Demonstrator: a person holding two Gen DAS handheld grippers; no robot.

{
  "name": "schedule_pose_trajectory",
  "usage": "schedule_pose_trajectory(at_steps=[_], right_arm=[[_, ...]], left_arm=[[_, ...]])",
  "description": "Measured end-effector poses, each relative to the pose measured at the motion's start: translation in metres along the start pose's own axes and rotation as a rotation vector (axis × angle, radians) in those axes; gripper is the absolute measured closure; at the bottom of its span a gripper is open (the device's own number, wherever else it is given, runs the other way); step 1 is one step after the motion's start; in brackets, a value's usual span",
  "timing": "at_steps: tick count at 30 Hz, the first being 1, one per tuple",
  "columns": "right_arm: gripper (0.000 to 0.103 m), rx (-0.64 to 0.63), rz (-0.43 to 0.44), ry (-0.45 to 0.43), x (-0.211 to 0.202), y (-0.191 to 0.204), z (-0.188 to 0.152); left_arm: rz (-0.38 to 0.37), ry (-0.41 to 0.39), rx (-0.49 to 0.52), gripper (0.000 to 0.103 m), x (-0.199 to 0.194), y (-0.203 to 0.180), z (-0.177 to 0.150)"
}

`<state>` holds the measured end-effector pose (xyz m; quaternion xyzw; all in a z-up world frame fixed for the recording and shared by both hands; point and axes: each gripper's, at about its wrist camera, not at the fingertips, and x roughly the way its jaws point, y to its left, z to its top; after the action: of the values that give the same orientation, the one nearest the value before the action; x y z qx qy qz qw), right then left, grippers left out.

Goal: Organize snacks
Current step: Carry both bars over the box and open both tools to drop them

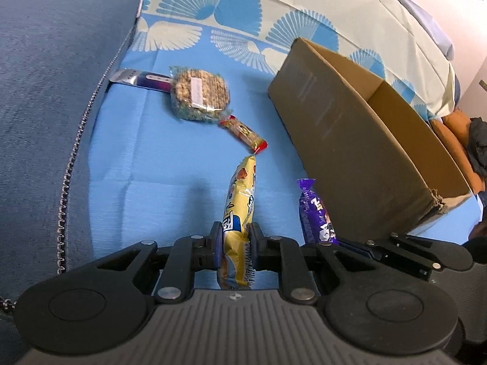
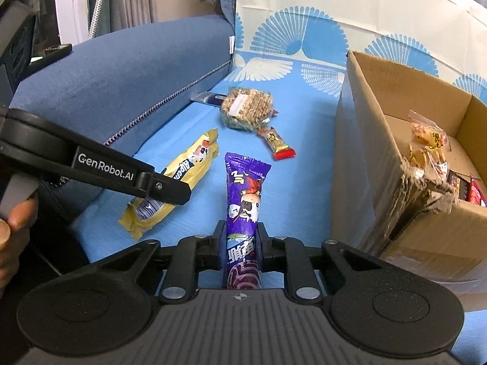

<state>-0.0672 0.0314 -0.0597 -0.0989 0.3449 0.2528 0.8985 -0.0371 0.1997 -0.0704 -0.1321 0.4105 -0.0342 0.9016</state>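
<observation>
Left gripper (image 1: 234,240): I have it clenched on the yellow snack packet (image 1: 240,194), both pads pressing the packet's near half.
Yellow snack packet, axis: in my left wrist view its long axis runs straight away from the camera, along the fingers; the crimped far end points at the red-ended snack bar (image 1: 245,132).
Yellow snack packet, place: over the blue bedsheet (image 1: 152,167), left of the cardboard box (image 1: 350,140); I cannot tell whether its far end touches the sheet.
Right gripper (image 2: 240,240): clamped on the purple snack packet (image 2: 243,200), gripping it near its lower end.
Purple snack packet, axis: lengthwise along the right fingers, its flat sealed end pointing away from me toward the round cereal cake pack (image 2: 246,108).
Purple snack packet, place: between the yellow packet and the box wall, just beside the box's torn corner.
Box: open at the top, with several wrapped snacks (image 2: 426,146) lying inside.
Loose items: the cereal cake pack lies on the sheet with the red-ended bar touching its near edge; a dark blue wrapper (image 1: 140,79) pokes out from behind it, against the blue denim cushion (image 1: 54,76).
Person: fingers (image 2: 12,225) show at the left edge of my right wrist view.
</observation>
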Motion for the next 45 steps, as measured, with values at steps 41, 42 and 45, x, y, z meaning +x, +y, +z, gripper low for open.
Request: schedule_pose_trajectory(at_steps=[41, 42, 45], right_arm=[[0.084, 0.161, 0.074, -0.403, -0.068, -0.067, 0.071], [0.084, 0.173, 0.051, -0.412, -0.069, -0.073, 0.072], [0.084, 0.227, -0.031, -0.422, -0.07, -0.092, 0.074]], left_arm=[[0.248, -0.239, -0.06, 0.084, -0.043, -0.059, 0.057], [0.228, -0.251, -0.058, 0.084, -0.043, -0.069, 0.065], [0.172, -0.28, -0.043, 0.084, -0.038, -0.103, 0.088]])
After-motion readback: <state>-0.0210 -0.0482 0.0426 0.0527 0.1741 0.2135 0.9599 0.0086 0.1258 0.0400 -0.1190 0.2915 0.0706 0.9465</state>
